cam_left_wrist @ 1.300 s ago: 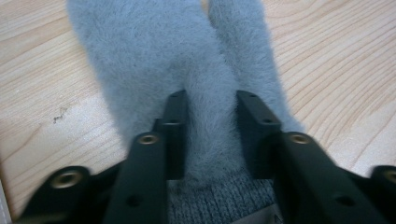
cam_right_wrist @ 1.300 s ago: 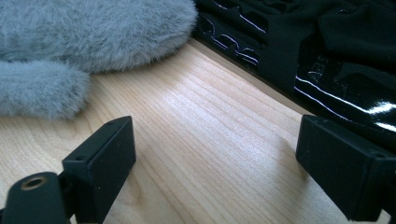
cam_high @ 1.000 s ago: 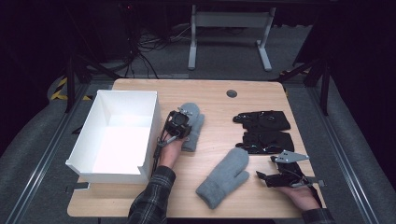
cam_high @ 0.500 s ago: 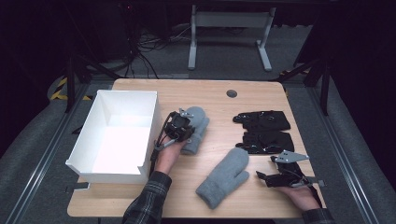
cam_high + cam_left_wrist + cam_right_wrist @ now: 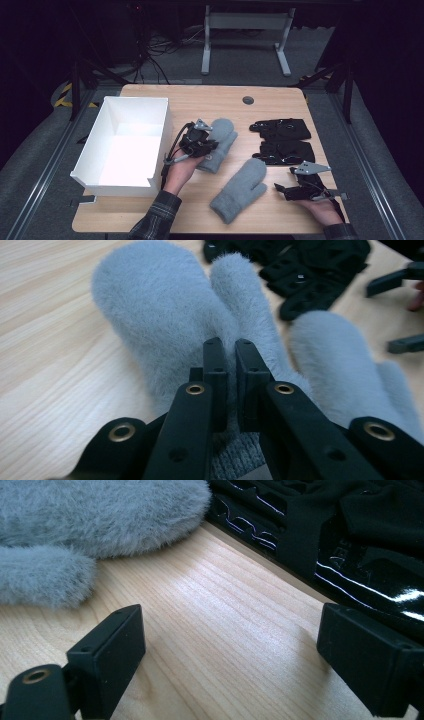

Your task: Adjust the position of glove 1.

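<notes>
A fluffy grey mitten (image 5: 220, 137) lies left of the table's middle, fingers pointing away from me. My left gripper (image 5: 207, 149) is shut on its knit cuff end. In the left gripper view the jaws (image 5: 229, 347) stand almost together on the mitten (image 5: 160, 310). A second grey mitten (image 5: 241, 189) lies near the front edge and also appears as the second mitten (image 5: 345, 375) at the right. My right gripper (image 5: 285, 184) rests open at the front right. Its jaws (image 5: 240, 650) stand wide over bare wood, between the second mitten (image 5: 90, 510) and a black glove (image 5: 360, 535).
A white open box (image 5: 115, 183) stands at the table's left, close to my left hand. Two black gloves (image 5: 280, 129) (image 5: 286, 151) lie at the right, beyond the right gripper. A round cable hole (image 5: 248, 100) sits near the far edge.
My left gripper has moved a little right and up with the mitten's cuff in it, and the mitten has shifted with it. The right gripper has kept still.
</notes>
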Demonstrator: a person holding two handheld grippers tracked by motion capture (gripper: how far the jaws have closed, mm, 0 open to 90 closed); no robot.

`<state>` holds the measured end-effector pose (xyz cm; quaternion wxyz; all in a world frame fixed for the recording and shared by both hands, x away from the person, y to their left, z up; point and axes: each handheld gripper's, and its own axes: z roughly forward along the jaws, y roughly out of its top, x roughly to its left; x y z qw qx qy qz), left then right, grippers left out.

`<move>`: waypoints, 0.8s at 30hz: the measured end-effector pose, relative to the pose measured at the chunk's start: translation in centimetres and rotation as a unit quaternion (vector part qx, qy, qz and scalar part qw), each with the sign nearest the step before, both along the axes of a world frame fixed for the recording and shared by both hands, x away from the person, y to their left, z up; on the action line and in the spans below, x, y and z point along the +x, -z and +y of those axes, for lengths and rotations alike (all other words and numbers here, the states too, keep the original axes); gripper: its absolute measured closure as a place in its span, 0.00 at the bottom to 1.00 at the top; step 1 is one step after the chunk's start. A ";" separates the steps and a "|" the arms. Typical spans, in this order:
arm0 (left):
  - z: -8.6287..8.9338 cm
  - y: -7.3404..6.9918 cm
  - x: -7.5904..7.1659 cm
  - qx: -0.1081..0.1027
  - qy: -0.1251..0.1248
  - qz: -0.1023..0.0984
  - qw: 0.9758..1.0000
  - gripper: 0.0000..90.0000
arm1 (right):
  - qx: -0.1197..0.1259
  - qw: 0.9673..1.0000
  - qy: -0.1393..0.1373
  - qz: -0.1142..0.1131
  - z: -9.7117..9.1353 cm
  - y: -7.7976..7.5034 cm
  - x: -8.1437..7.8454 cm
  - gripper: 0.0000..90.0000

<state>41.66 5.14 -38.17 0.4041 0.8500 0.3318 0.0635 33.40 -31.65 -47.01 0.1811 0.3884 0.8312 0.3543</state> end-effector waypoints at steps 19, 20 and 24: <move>-3.0 -0.9 -5.8 0.001 0.115 -0.010 0.993 0.96 | 0.000 1.000 0.000 -0.001 0.0 0.0 0.0 0.14; -3.2 -0.8 -6.0 0.001 0.123 -0.010 0.992 0.96 | 0.000 1.000 0.000 0.000 0.0 0.0 0.0 0.14; -3.9 -0.4 -6.8 -0.001 0.143 -0.007 0.990 0.96 | 0.000 1.000 0.000 0.000 0.0 0.0 0.0 0.14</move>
